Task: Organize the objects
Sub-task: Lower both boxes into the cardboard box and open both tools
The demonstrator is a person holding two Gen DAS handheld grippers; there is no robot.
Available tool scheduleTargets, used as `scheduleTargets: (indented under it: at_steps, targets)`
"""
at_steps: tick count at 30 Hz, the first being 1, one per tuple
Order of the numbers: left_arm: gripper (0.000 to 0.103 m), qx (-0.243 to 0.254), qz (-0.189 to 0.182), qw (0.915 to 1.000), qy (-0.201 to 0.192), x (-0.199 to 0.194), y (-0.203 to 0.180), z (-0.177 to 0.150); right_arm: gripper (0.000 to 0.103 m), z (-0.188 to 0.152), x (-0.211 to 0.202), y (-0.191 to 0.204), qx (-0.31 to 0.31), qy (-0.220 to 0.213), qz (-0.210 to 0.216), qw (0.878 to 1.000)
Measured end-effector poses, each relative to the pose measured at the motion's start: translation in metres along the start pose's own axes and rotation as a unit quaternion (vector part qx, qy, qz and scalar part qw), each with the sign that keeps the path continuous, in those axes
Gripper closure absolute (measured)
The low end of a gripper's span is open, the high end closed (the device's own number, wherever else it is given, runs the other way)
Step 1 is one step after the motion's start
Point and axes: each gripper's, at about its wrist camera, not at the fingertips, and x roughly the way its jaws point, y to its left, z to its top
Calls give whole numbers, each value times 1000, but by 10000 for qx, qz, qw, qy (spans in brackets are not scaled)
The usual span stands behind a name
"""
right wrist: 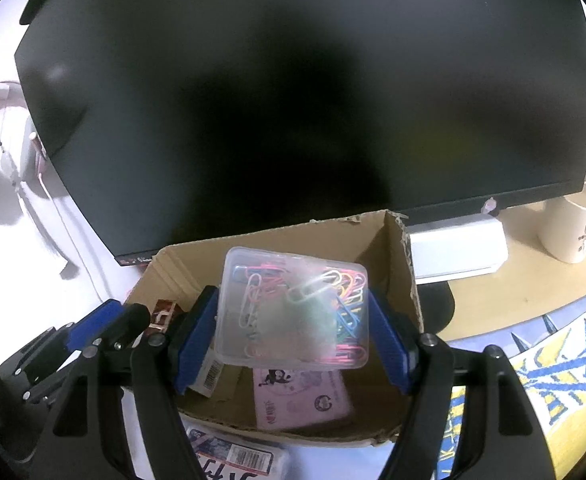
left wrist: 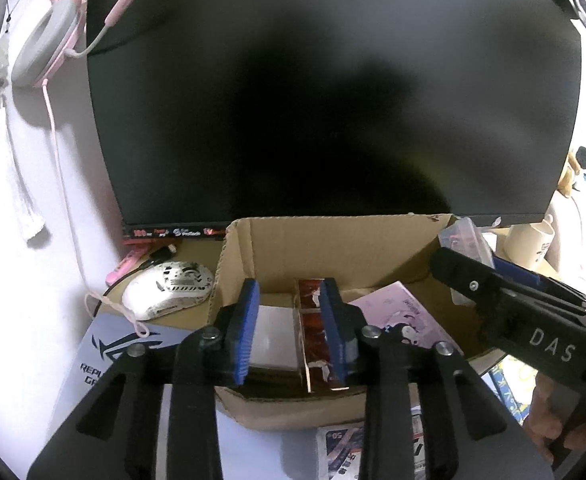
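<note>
The right tool (right wrist: 293,336) is clamped on a clear plastic case of coloured paper clips (right wrist: 293,308), its blue pads pressing the case's two short sides, and it hangs over the open brown cardboard box (right wrist: 397,264) on the bench (right wrist: 493,304). The case looks light and stiff but smooth-walled, so it could slip if the grip loosens; the clips inside are loose and will likely shift and rattle when it tilts. Holding it by the side walls, as here, seems the sound choice, since the lid might pop if squeezed across its flat faces.

The left tool (left wrist: 291,332) stands moderately open, low inside the same box. Between its pads lie a white flat pack (left wrist: 275,332) and a dark red patterned carton (left wrist: 313,332); its right pad lies against the carton, but whether it grips anything cannot be told.

The left view shows what lies to the box's left: an upturned white computer mouse (left wrist: 169,288) and a pink headset (left wrist: 49,44) on the wall. The right view alone shows the clips plainly, a pink printed booklet (right wrist: 301,396) on the box floor beneath them, and a cream mug (right wrist: 573,228) at right.
</note>
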Motion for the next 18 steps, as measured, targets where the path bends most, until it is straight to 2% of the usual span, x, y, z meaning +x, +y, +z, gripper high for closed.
scheduleTargets:
  at_steps: [1,2,4,7,10,11,12,13,18]
  targets:
    - [57,-21,21,10000,32,0,1,0,25,0,0,0,-17,21,-12,10000]
    - [37,-21,42,10000,45,1,1,0,25,0,0,0,-31,45,-17,10000]
    - [23,25,182,9998,-52,-1,1,0,25,1,0,-1,-41,69,-35,10000]
    - [19,77,462,9988,-168,-6,0,1,24,2,-3,-4,8,10,-26,10000]
    - [4,-56,366,9991,-204,-12,5,3,23,4,-7,-7,68,-5,-10,10000]
    - [2,-109,351,9991,-214,-14,7,4,21,5,-9,-9,103,-8,11,9999]
    - [2,-136,358,9990,-212,-15,8,4,11,5,-11,-9,134,-18,30,9999]
    - [1,-141,379,9990,-191,-17,9,5,8,6,-12,-10,158,-46,59,9998]
    - [0,-134,570,9982,-102,-22,16,4,4,11,-16,-10,185,-35,21,9998]
